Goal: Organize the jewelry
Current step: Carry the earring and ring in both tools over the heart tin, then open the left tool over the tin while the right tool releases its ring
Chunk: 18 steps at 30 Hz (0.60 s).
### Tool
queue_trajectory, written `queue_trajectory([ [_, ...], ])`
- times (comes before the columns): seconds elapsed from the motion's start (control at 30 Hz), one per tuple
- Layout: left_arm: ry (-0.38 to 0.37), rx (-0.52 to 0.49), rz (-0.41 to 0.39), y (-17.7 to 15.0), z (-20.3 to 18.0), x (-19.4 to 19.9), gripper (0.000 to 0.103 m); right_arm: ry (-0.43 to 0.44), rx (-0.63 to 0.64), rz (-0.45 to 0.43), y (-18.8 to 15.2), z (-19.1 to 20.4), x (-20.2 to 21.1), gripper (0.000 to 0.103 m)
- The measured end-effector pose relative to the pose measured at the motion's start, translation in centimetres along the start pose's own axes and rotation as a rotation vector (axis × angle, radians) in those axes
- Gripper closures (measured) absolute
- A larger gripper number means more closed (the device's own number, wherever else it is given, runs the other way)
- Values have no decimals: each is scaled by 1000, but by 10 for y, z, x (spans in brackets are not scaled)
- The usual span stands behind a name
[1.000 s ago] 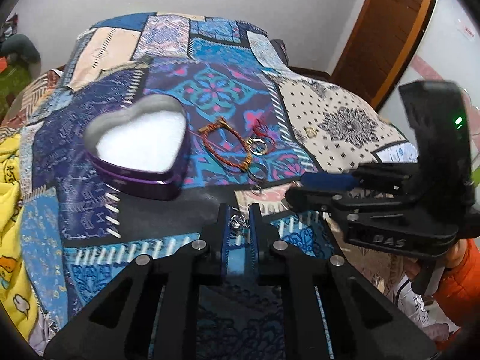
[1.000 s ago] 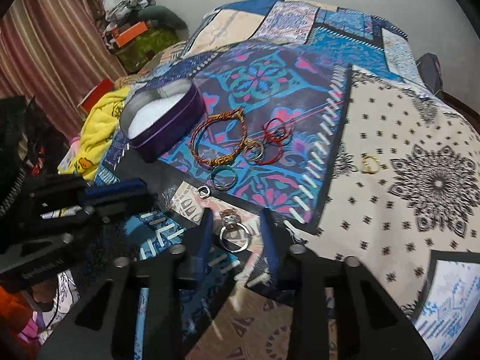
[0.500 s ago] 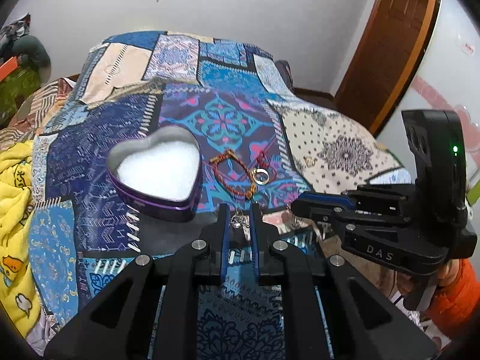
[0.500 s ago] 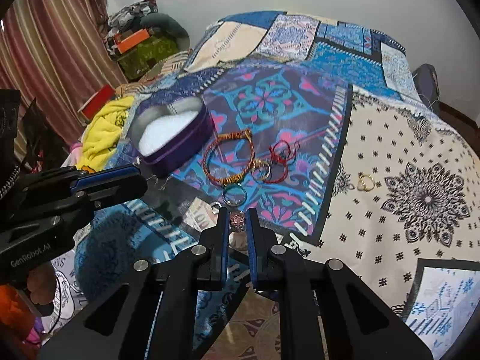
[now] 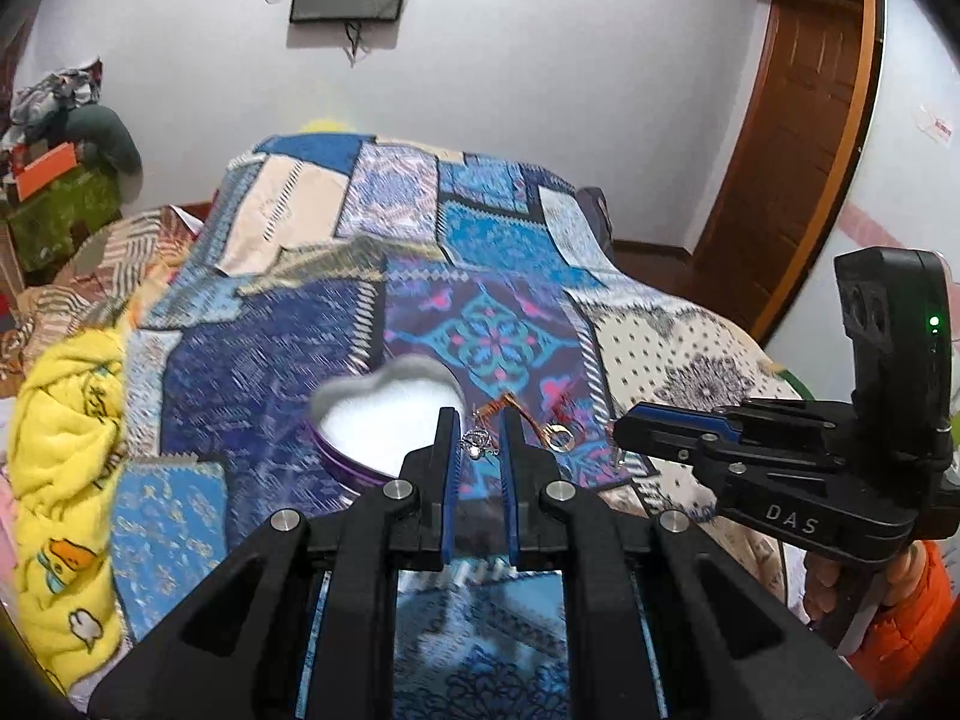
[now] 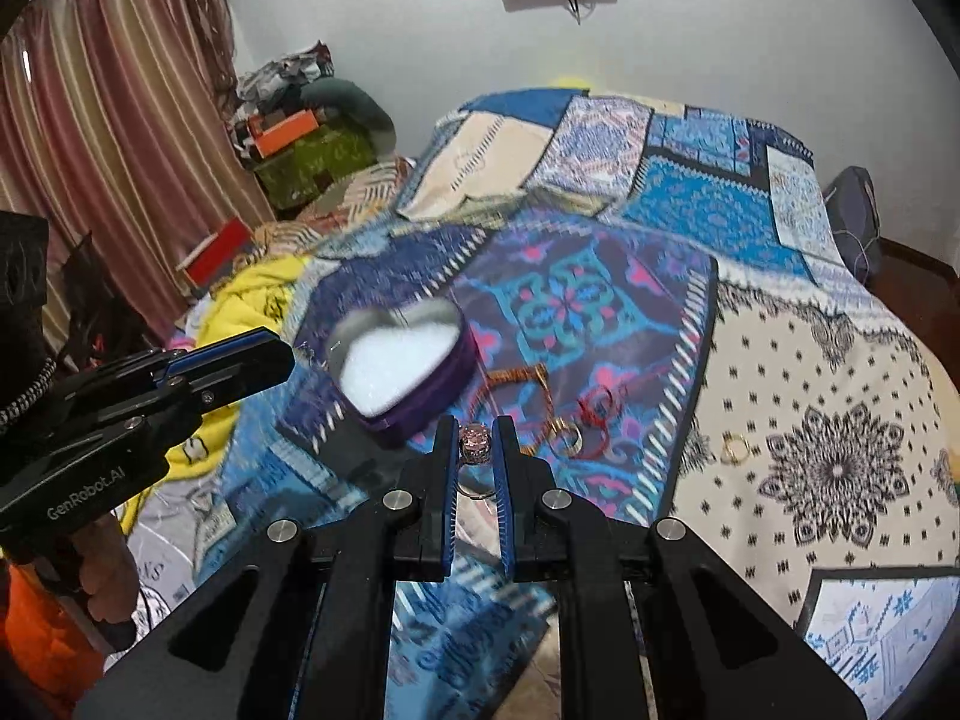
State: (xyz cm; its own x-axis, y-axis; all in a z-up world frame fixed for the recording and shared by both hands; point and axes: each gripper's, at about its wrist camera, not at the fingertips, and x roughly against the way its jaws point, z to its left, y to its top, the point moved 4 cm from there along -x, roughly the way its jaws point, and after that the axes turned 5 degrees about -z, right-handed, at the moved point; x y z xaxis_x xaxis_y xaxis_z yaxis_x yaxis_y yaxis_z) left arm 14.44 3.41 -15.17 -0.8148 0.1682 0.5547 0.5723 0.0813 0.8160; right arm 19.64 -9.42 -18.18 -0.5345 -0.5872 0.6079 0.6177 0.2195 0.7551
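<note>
My left gripper (image 5: 477, 443) is shut on a small silver ring (image 5: 476, 441) and holds it above the bed, just in front of the purple heart-shaped tin (image 5: 366, 420) with white lining. My right gripper (image 6: 476, 447) is shut on a ring with a pink stone (image 6: 476, 445), near the tin (image 6: 399, 369). On the quilt right of the tin lie an orange braided bracelet (image 6: 534, 387), a red cord bracelet (image 6: 594, 408), a gold ring (image 6: 567, 435) and a further gold ring (image 6: 735, 449). The right gripper also shows in the left wrist view (image 5: 678, 429).
The patchwork quilt (image 6: 690, 228) covers the bed. A yellow blanket (image 5: 66, 420) lies at the left edge. A wooden door (image 5: 798, 132) stands at the back right. Curtains (image 6: 102, 120) and piled boxes (image 6: 300, 144) are at the left.
Both grippers have risen from the quilt with their rings. The right gripper, open around its ring a second ago, closed on it. The tin now sits closer to both fingertips.
</note>
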Motion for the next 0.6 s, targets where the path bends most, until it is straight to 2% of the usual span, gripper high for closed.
queue_trajectory([
  [0.27,52,17,-42,14,24,0,92,32,5,-57,24,13,-7,93],
  [0.6,68,66,-4,7,47,-23,92,94,3,-38,35,25,-41,93],
])
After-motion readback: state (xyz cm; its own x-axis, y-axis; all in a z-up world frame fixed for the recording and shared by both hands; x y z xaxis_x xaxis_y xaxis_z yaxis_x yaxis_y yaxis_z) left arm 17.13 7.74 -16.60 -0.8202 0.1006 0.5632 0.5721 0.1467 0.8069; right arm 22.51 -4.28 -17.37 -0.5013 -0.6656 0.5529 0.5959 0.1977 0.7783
